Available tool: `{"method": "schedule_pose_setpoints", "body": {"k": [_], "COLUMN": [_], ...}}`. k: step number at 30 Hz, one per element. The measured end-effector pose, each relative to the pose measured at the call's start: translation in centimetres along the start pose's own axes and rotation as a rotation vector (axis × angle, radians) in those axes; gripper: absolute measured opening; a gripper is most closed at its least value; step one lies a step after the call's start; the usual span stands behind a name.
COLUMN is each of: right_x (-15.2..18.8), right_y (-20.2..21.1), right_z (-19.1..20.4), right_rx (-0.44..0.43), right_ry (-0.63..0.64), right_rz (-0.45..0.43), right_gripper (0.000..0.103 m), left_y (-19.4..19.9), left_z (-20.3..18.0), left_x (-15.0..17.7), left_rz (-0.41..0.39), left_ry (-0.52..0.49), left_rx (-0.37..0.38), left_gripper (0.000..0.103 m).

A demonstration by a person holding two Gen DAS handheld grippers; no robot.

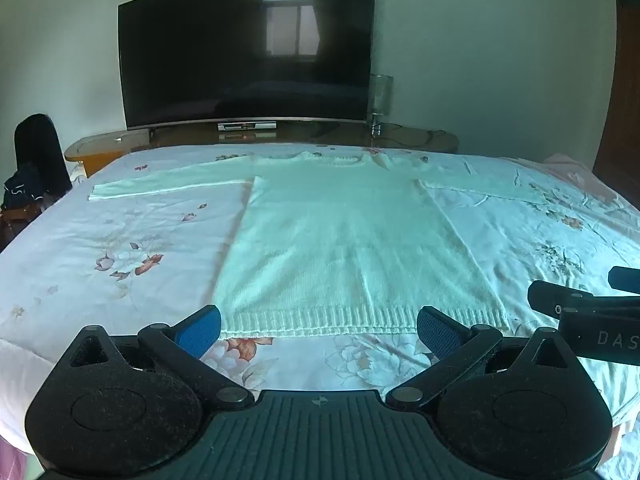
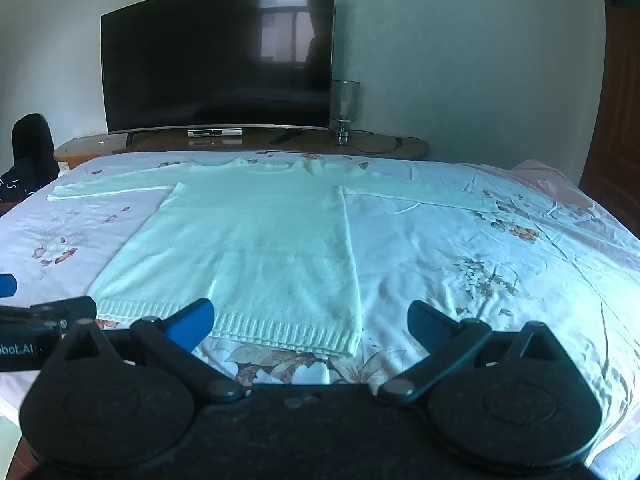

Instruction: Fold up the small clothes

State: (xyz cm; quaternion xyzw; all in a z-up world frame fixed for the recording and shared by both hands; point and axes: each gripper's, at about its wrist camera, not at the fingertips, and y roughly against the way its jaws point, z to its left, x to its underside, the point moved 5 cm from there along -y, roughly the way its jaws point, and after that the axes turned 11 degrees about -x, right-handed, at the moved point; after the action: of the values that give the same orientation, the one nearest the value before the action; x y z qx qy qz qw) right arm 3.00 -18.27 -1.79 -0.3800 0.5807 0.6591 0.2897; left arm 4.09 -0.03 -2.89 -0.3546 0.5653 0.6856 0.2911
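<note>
A pale mint knitted sweater [image 1: 340, 240] lies flat on the bed, sleeves spread to both sides, ribbed hem toward me; it also shows in the right wrist view [image 2: 256, 248]. My left gripper [image 1: 318, 332] is open and empty, just short of the hem, its blue pads [image 1: 200, 330] wide apart. My right gripper [image 2: 308, 324] is open and empty near the hem's right corner. The right gripper shows in the left wrist view at the right edge [image 1: 592, 312]. The left gripper shows in the right wrist view at the left edge [image 2: 36, 320].
The bed has a white floral sheet [image 1: 120, 260]. Behind it a wooden stand [image 1: 420, 140] holds a large dark TV [image 1: 248, 52] and a glass lamp [image 1: 380, 96]. A dark chair with clothes [image 1: 32, 168] stands at the left. A wooden door [image 2: 616, 100] is at the right.
</note>
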Motion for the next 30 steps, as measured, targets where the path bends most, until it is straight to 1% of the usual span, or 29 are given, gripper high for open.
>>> {"method": "schedule_pose_setpoints", "body": {"k": [4,5,6,7,8,9,12,30], "right_x": [0.1,0.1,-0.2,-0.3,-0.3,-0.4,-0.2,-0.5], "right_y": [-0.1,-0.1,0.0,-0.1,-0.2,-0.3,-0.3,-0.5], "right_z": [-0.3,-0.4,-0.2,0.0,-0.1,-0.1,0.2,0.1], "right_rx": [-0.006,-0.006,-0.005,-0.005,-0.010,-0.011,-0.014,-0.025], "right_ry": [0.000,0.003,0.006,0.008,0.007,0.008,0.015,0.015], "right_rz": [0.006,0.007,0.007,0.006,0.006,0.008,0.008,0.005], "right_gripper": [0.103,0.103,0.103,0.103,0.103,0.103,0.103,0.103], "left_y": [-0.1,0.6,0.8,0.3,0.7,0.1,-0.1,0.0], "left_z": [-0.2,-0.3,-0.5,0.1,0.2,0.5,0.6,0.9], "left_x": [-0.1,0.2,0.3,0.4,0.7,0.3,-0.4,-0.4], "left_rz": [-0.015,-0.035,-0.037,-0.026,-0.034,-0.015,0.000,-0.010], "left_ry": [0.000,0.001,0.000,0.017,0.023,0.024,0.027,0.021], "left_rx": [-0.008,-0.019,-0.023,-0.015,-0.016,-0.009,-0.016,-0.023], "left_gripper": [0.103,0.103,0.103,0.103,0.103,0.103,0.103,0.103]}}
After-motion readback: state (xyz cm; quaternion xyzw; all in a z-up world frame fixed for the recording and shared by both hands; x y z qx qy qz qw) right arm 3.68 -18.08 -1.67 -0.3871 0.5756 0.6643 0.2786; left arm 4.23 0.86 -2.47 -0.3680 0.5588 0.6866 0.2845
